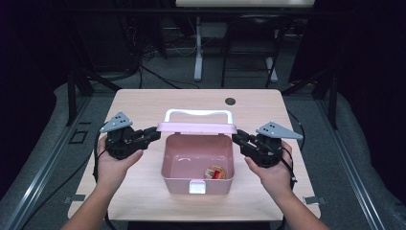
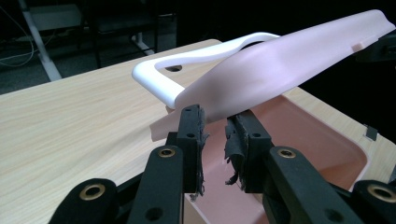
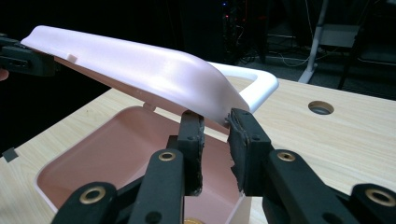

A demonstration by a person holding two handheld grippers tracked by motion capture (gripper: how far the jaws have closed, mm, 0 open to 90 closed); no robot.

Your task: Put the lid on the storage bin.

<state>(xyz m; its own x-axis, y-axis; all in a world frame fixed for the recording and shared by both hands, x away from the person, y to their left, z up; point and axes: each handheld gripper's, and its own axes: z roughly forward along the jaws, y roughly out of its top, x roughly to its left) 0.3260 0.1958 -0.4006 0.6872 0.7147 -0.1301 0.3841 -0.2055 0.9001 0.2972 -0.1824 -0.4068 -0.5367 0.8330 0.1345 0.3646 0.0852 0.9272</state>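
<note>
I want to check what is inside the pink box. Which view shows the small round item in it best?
The high view: it looks down into the box and shows the round item on its floor near the front. The right gripper view catches a sliver of it at the bottom edge.

Your pale wooden worktop [image 1: 143, 103] carries a pink box [image 1: 197, 184] at its middle, lid raised; a round cable hole [image 1: 230, 101] sits behind it.

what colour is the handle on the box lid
White, against the pink lid. The handle shows best in the left gripper view.
</note>
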